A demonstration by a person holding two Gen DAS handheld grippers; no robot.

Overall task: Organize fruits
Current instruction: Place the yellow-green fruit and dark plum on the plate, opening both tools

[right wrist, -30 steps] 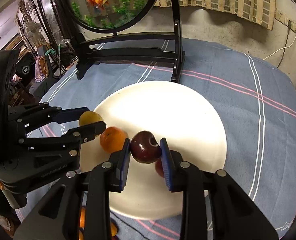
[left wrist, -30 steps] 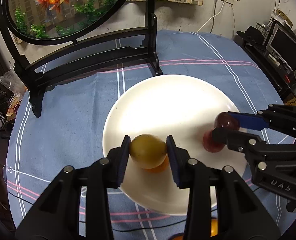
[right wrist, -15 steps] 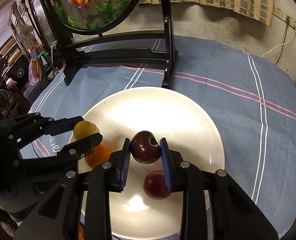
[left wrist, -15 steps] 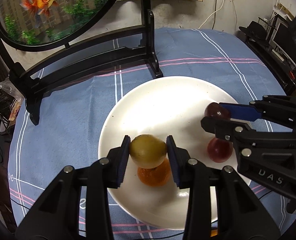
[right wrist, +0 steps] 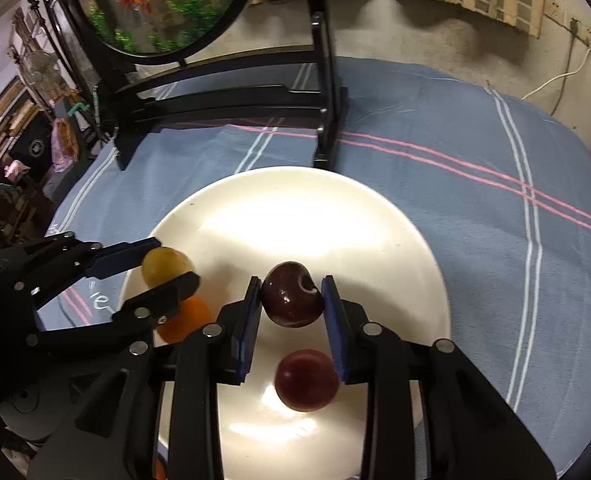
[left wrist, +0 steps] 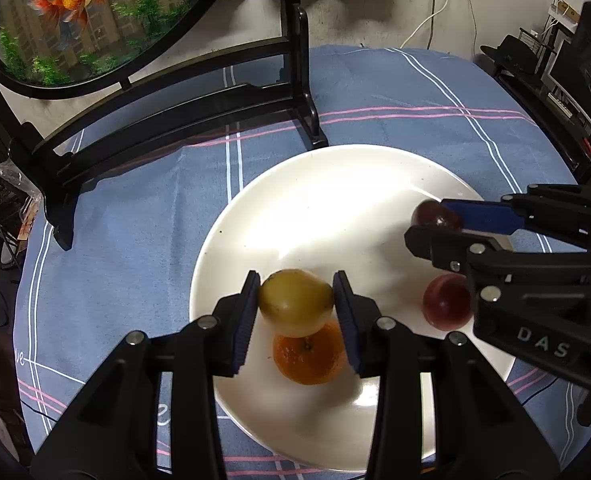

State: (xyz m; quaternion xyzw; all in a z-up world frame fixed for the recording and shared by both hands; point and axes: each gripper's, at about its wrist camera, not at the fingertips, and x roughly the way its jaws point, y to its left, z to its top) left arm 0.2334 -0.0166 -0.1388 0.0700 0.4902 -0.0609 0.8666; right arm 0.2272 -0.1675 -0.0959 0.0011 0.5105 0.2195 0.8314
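A white plate (left wrist: 315, 208) (right wrist: 315, 208) lies on the blue striped cloth. My left gripper (left wrist: 295, 308) (right wrist: 171, 266) has a yellow-green fruit (left wrist: 295, 302) (right wrist: 167, 266) between its pads, low over the plate's left side. Its jaws are opening, and the pads still touch the fruit. An orange (left wrist: 309, 356) (right wrist: 183, 320) lies on the plate just under it. My right gripper (right wrist: 291, 308) (left wrist: 429, 220) has a dark red plum (right wrist: 291, 294) (left wrist: 435, 216) between its blue pads. Its jaws are opening too, still in contact. A second red plum (right wrist: 305, 380) (left wrist: 445, 306) rests on the plate below.
A round goldfish screen on a black wooden stand (left wrist: 175, 112) (right wrist: 215, 96) stands behind the plate, one foot close to its far rim. Shelves with electronics (left wrist: 575, 60) are off the table's right. A bit of another orange fruit (right wrist: 157, 468) shows at the near edge.
Both grippers have carried their fruits farther in over the plate and a little lower. The orange and the second plum now show fully beneath them.
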